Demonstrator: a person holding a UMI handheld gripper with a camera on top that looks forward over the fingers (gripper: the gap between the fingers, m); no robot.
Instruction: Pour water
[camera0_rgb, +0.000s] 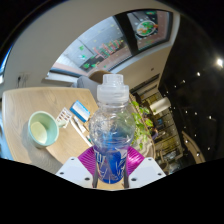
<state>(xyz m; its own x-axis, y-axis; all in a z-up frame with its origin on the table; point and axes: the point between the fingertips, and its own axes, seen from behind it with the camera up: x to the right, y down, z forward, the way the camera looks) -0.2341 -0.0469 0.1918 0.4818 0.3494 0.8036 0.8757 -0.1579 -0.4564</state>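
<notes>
The jaws clamp the capped water bottle (110, 125) upright between the pads (90, 160), and the green cup (42, 128) sits off to the left on the desk (30, 100).

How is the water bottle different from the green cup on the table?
The water bottle is clear, with a blue label, while the green cup is pale green and not see-through. The bottle is tall and narrow with a white cap on; the cup is short, wide and open on top. The bottle is held between the fingers of the hand-held gripper, while the cup rests on the wooden table. Both stand upright.
</notes>
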